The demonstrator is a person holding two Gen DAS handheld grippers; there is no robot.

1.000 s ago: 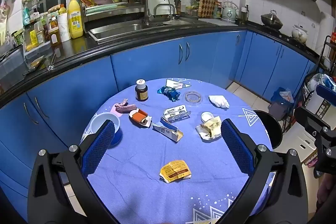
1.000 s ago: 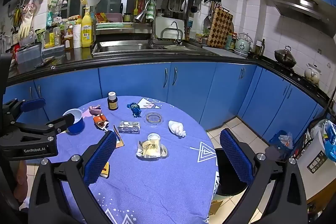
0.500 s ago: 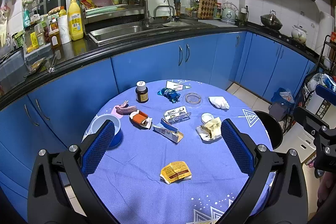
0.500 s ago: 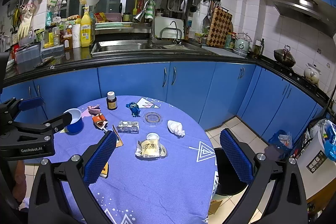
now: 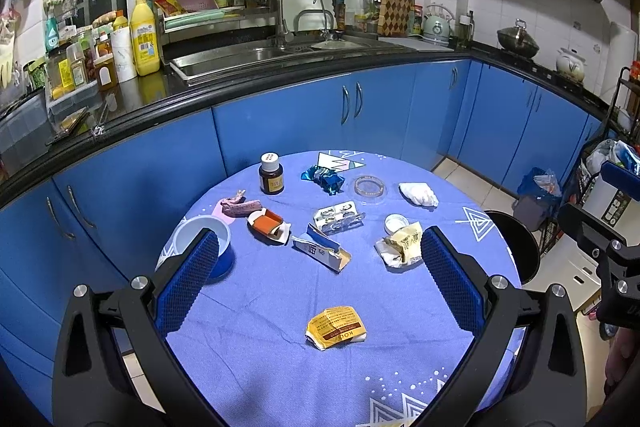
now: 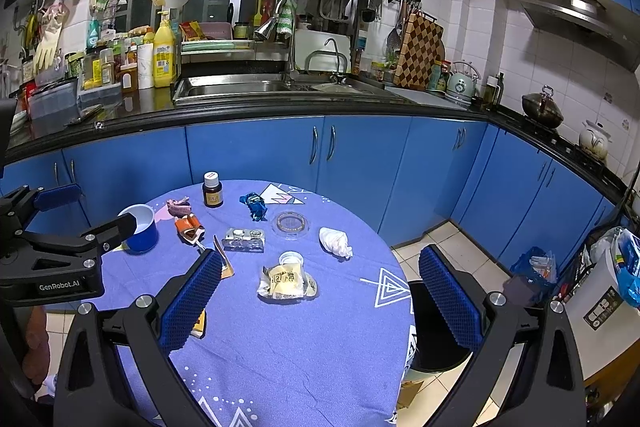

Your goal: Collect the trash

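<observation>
Both grippers — left gripper [image 5: 316, 283], right gripper [image 6: 320, 291] — released, empty above bench [image 5: 256, 355]. Wrappers [image 5: 335, 327] ahead uncollected — task barely started.

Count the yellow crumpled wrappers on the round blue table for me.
2. One yellow-brown crumpled wrapper lies near the table's front edge; one pale yellow crumpled wrapper sits beside the small white cap. Others may hide behind the jaws.

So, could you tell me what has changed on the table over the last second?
Hardly anything. Both views drifted slightly, so the grippers shifted a little, but the left gripper and right gripper stay open and empty above the table. The yellow wrapper, brown bottle and blue cup lie where they were.
</observation>
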